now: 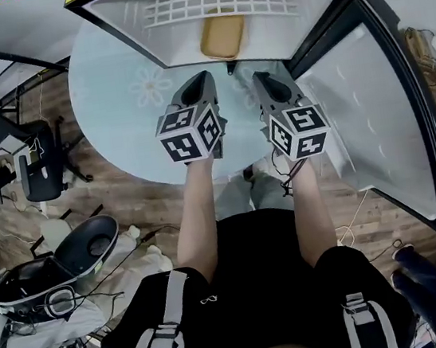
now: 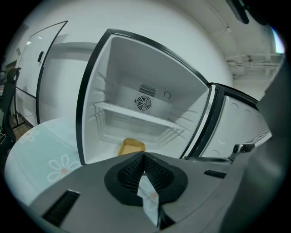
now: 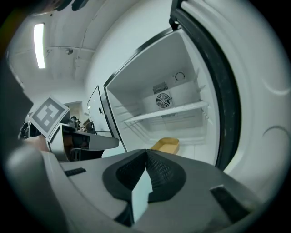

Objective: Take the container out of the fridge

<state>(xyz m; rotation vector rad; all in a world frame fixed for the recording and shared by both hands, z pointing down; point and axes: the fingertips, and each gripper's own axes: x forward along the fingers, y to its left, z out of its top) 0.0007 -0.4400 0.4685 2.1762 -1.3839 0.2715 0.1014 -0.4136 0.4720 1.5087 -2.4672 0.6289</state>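
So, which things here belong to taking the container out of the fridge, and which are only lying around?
For the job:
yellow container on the fridge floor;
fridge, with its door open;
left gripper and right gripper, both shut, empty, outside the fridge.

Only around:
flowered table under the fridge;
black office chair.

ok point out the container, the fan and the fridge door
container point(image 1: 223, 37), head view, middle of its base
fan point(image 2: 143, 103), left gripper view, centre of its grille
fridge door point(image 1: 370, 108), head view, inner panel

A shallow tan rectangular container point(image 1: 222, 37) lies flat on the open fridge's point(image 1: 179, 10) floor, below the wire shelf.
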